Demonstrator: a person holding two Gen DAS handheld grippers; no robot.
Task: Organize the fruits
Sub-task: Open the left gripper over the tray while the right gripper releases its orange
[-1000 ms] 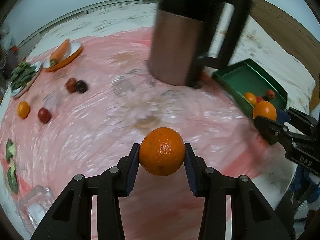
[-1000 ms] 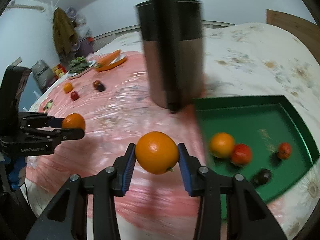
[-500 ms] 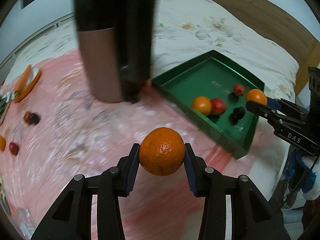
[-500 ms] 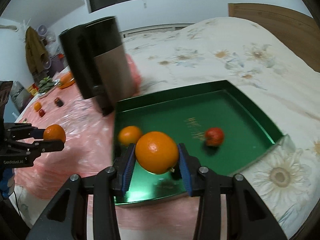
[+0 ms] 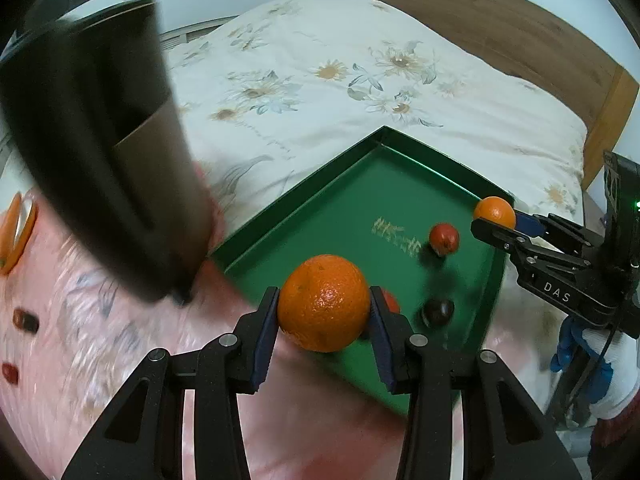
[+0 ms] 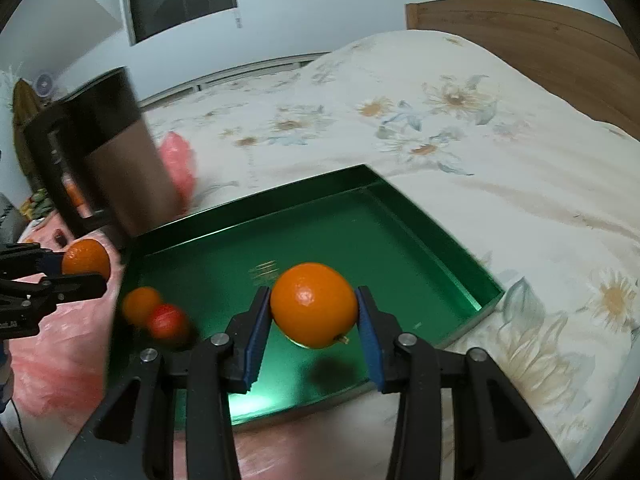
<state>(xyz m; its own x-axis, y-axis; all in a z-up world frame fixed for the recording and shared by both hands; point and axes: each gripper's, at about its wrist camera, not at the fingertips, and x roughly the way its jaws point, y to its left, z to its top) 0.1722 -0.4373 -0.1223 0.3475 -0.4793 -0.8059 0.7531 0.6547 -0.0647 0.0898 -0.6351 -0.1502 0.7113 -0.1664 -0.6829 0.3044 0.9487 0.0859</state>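
Observation:
My left gripper (image 5: 324, 310) is shut on a large orange (image 5: 324, 303), held just above the near left rim of the green tray (image 5: 340, 216). My right gripper (image 6: 314, 316) is shut on a second orange (image 6: 314, 310) and hangs over the tray floor (image 6: 360, 232). In the tray lie a small orange (image 6: 141, 304), a red fruit (image 6: 166, 320), another red fruit (image 5: 444, 238) and a dark fruit (image 5: 438, 313). Each view shows the other gripper at its edge: the right one (image 5: 496, 222) far right, the left one (image 6: 80, 270) far left.
A tall dark jug (image 5: 100, 184) stands just left of the tray on a pink plastic sheet (image 5: 100, 360). The tray rests on a floral bedspread (image 6: 480, 160) with a wooden headboard (image 5: 520, 40) behind. Small fruits (image 5: 26, 320) and an orange plate (image 5: 16, 228) lie far left.
Both grippers have swung right, away from the pink sheet, carrying their oranges. The right one now hangs over the tray and the left one has reached its near rim.

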